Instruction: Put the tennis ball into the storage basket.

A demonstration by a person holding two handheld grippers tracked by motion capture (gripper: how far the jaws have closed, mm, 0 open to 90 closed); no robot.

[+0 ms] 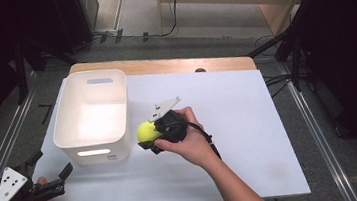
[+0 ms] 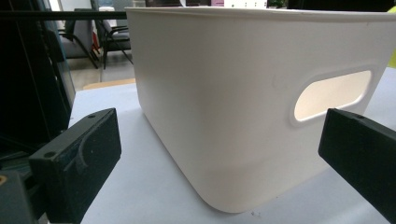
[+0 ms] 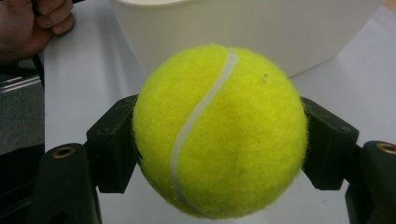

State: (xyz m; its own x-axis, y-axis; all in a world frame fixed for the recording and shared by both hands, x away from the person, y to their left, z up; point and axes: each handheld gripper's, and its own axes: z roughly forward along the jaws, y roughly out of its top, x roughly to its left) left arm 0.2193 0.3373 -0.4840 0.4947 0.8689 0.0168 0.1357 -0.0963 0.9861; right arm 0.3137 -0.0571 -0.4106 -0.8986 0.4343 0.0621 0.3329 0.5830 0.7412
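A yellow tennis ball (image 1: 146, 131) (image 3: 219, 130) is clamped between the two black jaws of my right gripper (image 1: 149, 134) (image 3: 219, 140), just right of the white plastic bin (image 1: 92, 114) and near its front right corner. The ball hangs slightly above the white table surface. My left gripper (image 1: 50, 169) (image 2: 219, 154) rests at the table's front left corner, open and holding nothing, its jaws pointing at the bin's near wall (image 2: 243, 102) with the oval handle slot (image 2: 332, 93). The bin's inside looks bare.
A white board (image 1: 249, 123) covers the wooden table, with open room to the right of the hand. Metal rails run along both sides of the table. Dark stands and cables stand at the back right.
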